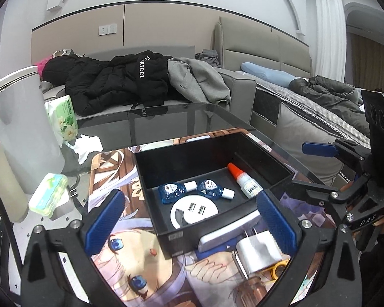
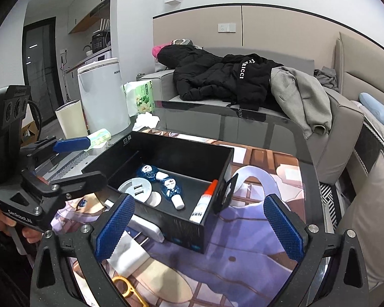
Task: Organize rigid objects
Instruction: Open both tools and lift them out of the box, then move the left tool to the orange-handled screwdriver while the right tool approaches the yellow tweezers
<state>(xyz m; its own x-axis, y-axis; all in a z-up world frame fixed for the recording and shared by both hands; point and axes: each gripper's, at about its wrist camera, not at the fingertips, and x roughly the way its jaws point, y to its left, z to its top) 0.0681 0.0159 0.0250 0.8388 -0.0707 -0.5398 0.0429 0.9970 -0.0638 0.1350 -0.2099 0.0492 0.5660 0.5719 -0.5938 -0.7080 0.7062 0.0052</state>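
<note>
Both my grippers, left [image 1: 192, 217] and right [image 2: 199, 225], spread wide, empty; open black rectangular box [image 1: 266, 161] sits mid-frame just past the fingertips, white charger plug [image 1: 258, 253] low between my left jaws, bare mat lower right

The right gripper [image 2: 199, 226] stands wide open with nothing between its blue pads, above an open black rectangular box [image 2: 204, 226] holding two blue correction-tape dispensers [image 2: 147, 171], a round white USB hub [image 2: 137, 188] and an orange-capped glue bottle [image 2: 203, 204].

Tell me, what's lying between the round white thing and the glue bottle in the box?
One blue tape roller lies between the round hub and the glue, seen in the left wrist view.
</note>
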